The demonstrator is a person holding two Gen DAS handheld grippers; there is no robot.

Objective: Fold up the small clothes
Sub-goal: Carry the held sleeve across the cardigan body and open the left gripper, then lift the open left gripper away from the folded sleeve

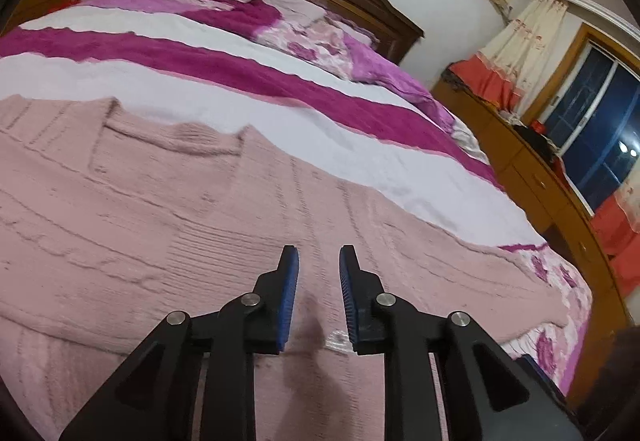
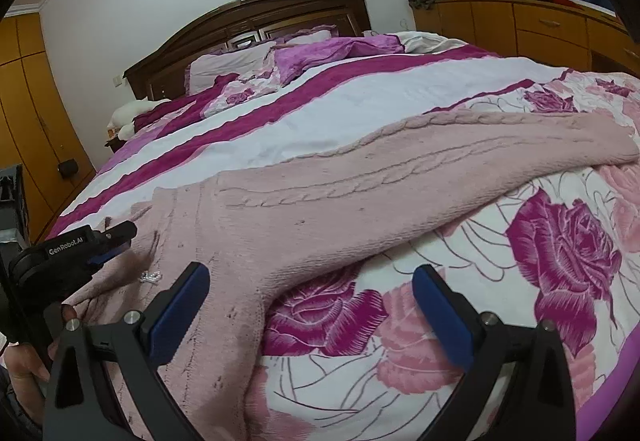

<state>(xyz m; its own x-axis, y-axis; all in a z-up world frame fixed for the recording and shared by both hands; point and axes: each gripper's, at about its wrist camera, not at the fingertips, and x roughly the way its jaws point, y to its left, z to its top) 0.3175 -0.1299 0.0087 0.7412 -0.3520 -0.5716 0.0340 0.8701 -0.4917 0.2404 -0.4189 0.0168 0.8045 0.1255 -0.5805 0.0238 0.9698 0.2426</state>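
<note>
Two views, left wrist first. Your left gripper point(image 1: 319, 257) points down at the pink knit sweater point(image 1: 160, 201), which lies spread flat on the striped and floral bedspread point(image 1: 240, 53) and fills the lower half of this view. The jaws stand narrow, with a slim gap between the blue pads. Only flat knit shows through that gap, and nothing is pinched. The neckline lies well ahead and to the left of the tips. A small shiny trim point(image 1: 338, 339) on the sweater shows low between the fingers.

From the right wrist, your right gripper point(image 2: 312, 277) has its jaws wide apart and holds nothing. The sweater point(image 2: 320, 201) runs from the lower left up to the right, with one sleeve stretched out toward the right edge of the bed. Its lower edge passes between the fingers, so the left finger is over knit and the right finger is over the rose print of the bedspread point(image 2: 560, 261). The left gripper point(image 2: 114, 241) shows at the left edge, low over the sweater just beside the shiny trim point(image 2: 150, 276). Whether it touches the knit cannot be told.
</note>
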